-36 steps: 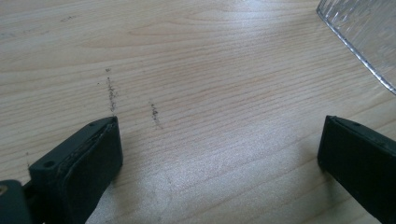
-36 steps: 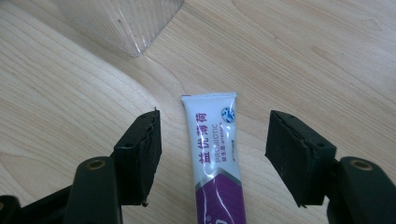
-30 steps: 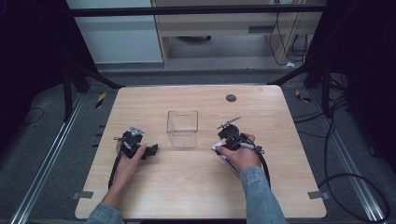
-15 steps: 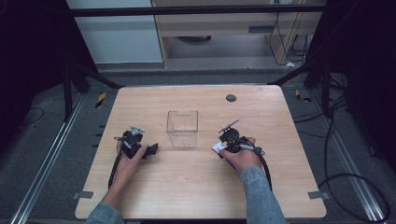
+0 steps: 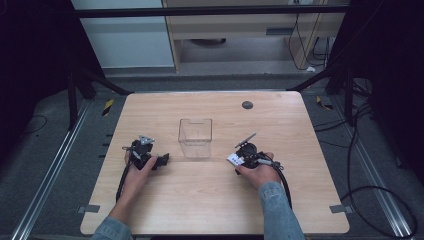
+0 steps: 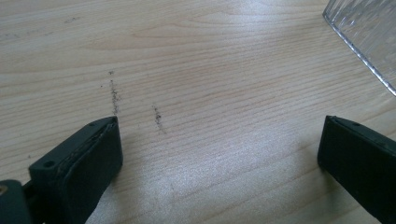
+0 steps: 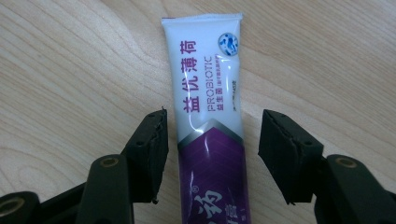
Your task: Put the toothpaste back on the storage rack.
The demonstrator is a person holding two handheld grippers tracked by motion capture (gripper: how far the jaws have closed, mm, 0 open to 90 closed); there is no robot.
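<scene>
Basically, white-and-purple tube [image 7: 210, 135] printed "PROBIOTIC" with Chinese characters lies on wooden table [image 5: 300, 200] between right gripper [image 7: 212, 149] jaws, apart, not touching; left gripper [image 6: 219, 154] wide open, empty, near clear box [image 5: 195, 138].

Table [image 6: 196, 56]: light wood-grain top, smooth with a soft sheen, a few dark specks. Tube [image 7: 210, 112]: glossy white and purple plastic; container [image 5: 195, 137]: clear plastic, wall finely ribbed in the left gripper view. Gripper pads [image 7: 285, 149]: matt black.
</scene>
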